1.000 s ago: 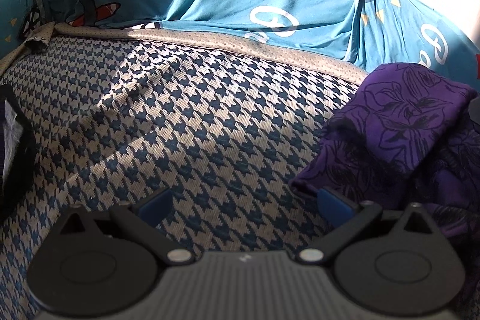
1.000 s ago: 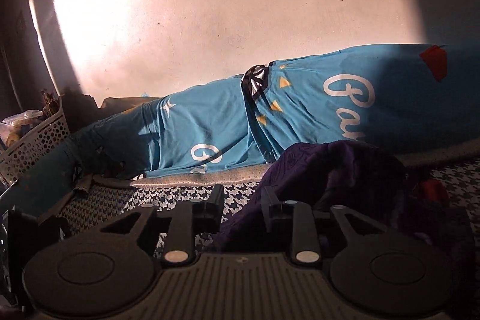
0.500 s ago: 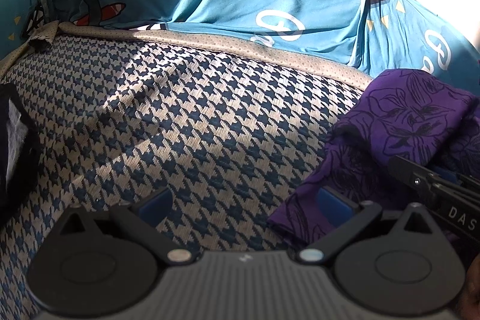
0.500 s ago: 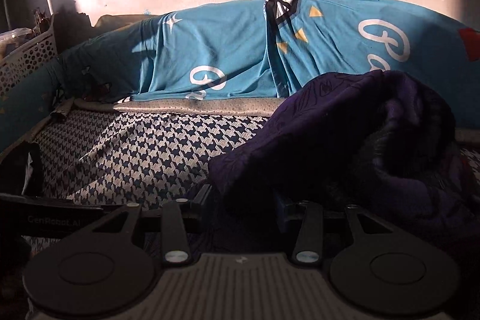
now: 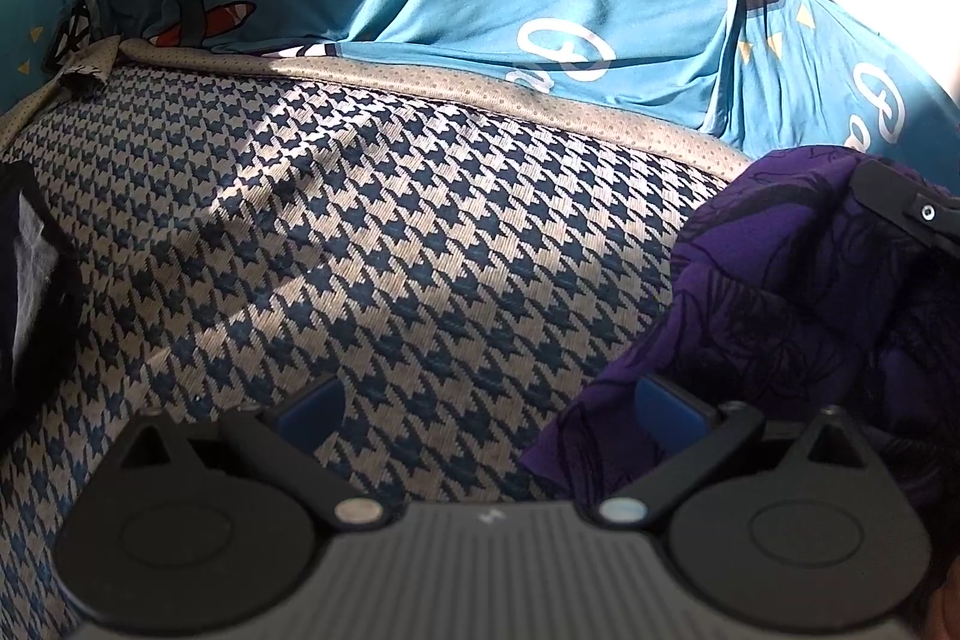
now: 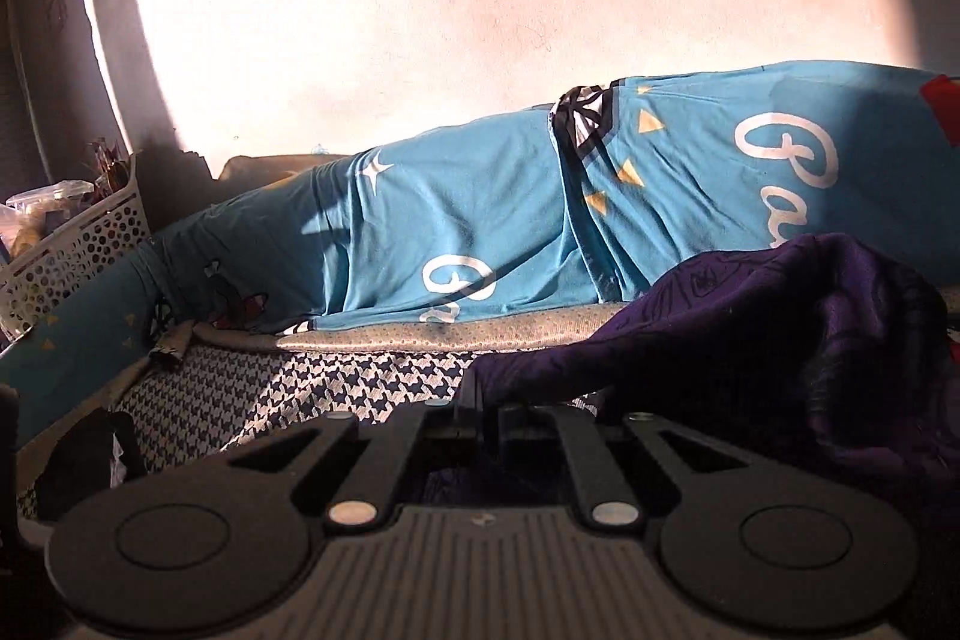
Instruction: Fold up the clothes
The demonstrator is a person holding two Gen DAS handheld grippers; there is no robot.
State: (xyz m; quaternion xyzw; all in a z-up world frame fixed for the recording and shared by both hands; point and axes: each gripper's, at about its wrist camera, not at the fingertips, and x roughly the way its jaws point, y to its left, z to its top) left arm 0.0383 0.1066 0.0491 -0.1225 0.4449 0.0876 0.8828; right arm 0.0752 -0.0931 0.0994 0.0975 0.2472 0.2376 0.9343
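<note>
Right gripper (image 6: 480, 409) just closed, pinching purple garment (image 6: 750, 328) | left gripper (image 5: 489, 409) spread | teal sheet (image 6: 480, 220) script unreadable

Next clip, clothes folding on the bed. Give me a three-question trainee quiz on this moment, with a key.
1. True or false: the left gripper stands open over the houndstooth cover.
2. The right gripper is: A) wide open, B) shut at the edge of the purple floral garment, C) holding the white basket.
3. Fill in: behind the cover lies a ____ sheet printed with white script.

Key: 1 true; 2 B; 3 blue
</note>
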